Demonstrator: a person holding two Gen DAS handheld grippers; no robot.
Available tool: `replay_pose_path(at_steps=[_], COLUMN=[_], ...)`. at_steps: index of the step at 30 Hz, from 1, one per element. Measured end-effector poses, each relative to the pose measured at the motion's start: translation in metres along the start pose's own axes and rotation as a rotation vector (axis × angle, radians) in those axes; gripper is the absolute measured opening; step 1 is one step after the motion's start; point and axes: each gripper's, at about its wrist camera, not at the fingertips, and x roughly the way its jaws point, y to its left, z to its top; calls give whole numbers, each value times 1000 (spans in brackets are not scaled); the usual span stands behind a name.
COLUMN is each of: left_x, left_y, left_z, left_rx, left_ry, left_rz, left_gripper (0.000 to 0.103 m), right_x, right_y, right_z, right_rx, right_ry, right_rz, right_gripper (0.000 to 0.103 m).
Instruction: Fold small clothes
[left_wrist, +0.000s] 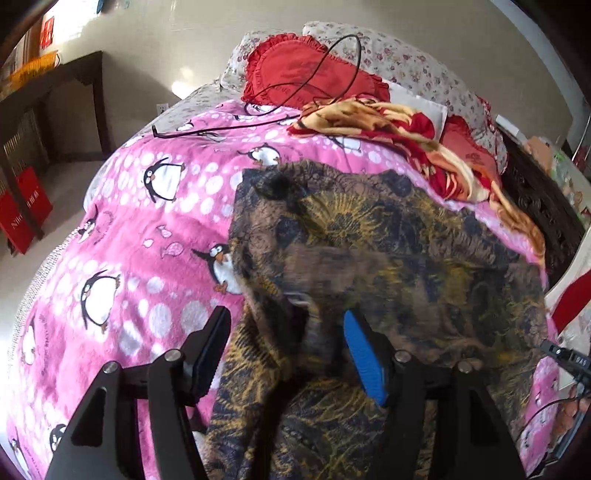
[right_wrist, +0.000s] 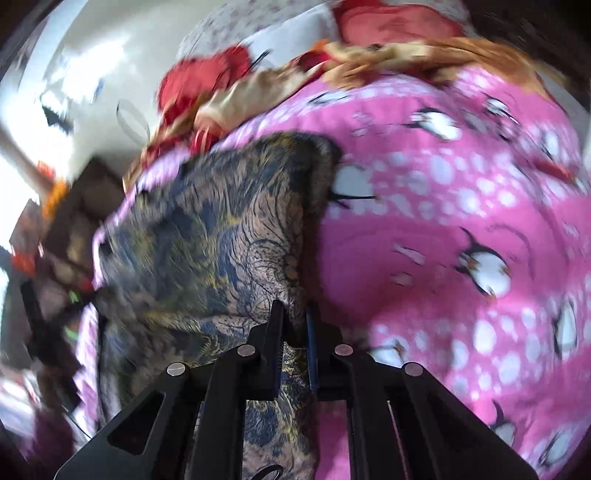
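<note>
A brown, navy and gold patterned garment (left_wrist: 388, 251) lies spread on the pink penguin blanket (left_wrist: 140, 229). My left gripper (left_wrist: 284, 332) is open just above the garment's near edge, with a raised fold of cloth between its fingers. In the right wrist view the same garment (right_wrist: 221, 251) lies to the left on the pink blanket (right_wrist: 443, 229). My right gripper (right_wrist: 293, 317) is shut on a fold of the garment and the cloth runs down between the jaws. That view is blurred.
A red ruffled pillow (left_wrist: 295, 74) and floral pillows (left_wrist: 406, 62) lie at the bed's head. A red and gold blanket (left_wrist: 406, 136) is bunched beyond the garment. A black cable (left_wrist: 295, 96) loops across the pillow. A dark desk (left_wrist: 55, 92) stands at the left.
</note>
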Motion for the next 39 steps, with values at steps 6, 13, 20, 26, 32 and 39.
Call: replay_pose_path(at_steps=[6,13,20,26,32,39], left_x=[2,12,48,50,16,31], left_y=[4,-19,-32,-40,-30,-34], left_z=[-5,7,11,13,-6,-33], left_rx=[-20,4,22,97,77,127], left_ry=[21,-1,40,49,7,75], left_rz=[-2,-15,21,50,-2,52], left_gripper=[67,69,78,82,82,83], right_x=[9,-19,51,51,14,32], right_y=[-22,20,35,7,25,4], right_z=[-7,27,90,103,41,0], right_rx=[53,-95,-142,-39,-174,-212], right_ry=[22,-133,-104,-87,10,30], right_rz=[-26,-74,-172,-132,-149,-349], right_gripper=[14,25,25,26,32,37])
